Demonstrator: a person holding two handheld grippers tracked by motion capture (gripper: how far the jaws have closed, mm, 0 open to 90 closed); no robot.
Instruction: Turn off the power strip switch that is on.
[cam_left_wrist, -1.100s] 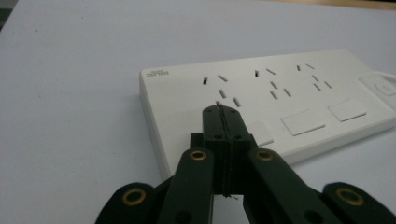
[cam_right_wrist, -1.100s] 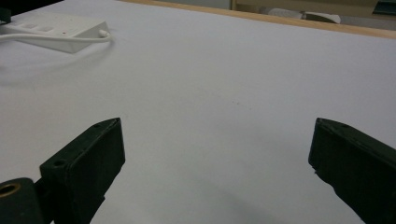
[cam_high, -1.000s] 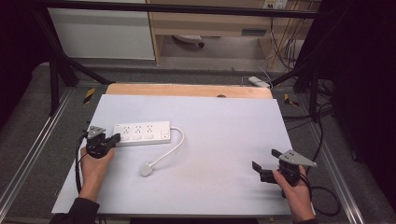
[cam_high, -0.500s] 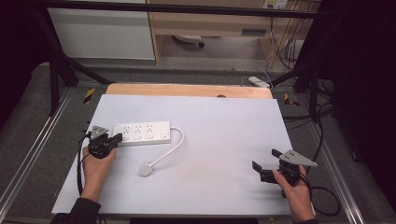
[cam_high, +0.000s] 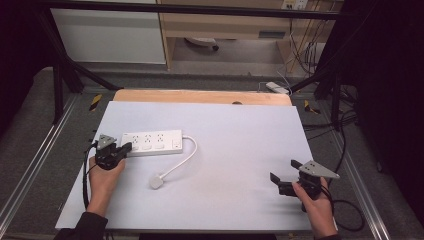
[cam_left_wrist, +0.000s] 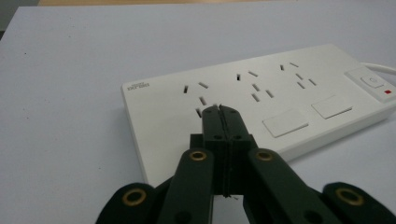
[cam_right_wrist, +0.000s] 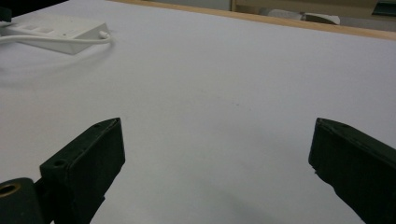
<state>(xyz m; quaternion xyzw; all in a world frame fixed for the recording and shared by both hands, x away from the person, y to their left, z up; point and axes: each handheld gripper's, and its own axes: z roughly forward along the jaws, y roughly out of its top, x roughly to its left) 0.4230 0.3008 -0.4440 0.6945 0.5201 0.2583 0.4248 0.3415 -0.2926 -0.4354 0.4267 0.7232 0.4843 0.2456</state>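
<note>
High view, power strip: the power strip lies flat on the left half of the white table, its long side running left to right, its cord curling toward the person and ending in a white plug.
High view, left gripper: the left gripper rests at the strip's left end, jaws clenched with nothing between them.
High view, right gripper: the right gripper sits well apart near the table's right edge, jaws spread and empty.
Left gripper view, tips: the closed black tips hover over or touch the leftmost sockets; contact cannot be told.
Left gripper view, surface: smooth, hard white plastic with slotted sockets, flat covers and a switch with a red mark.
Right gripper view, jaws: wide apart over bare matte table; the strip and cord lie far off.
Handling, judged: likely light, rigid and a bit slippery; the cord is limp and will drag.
Hold, judged: best pinched across the narrow body at one end.
</note>
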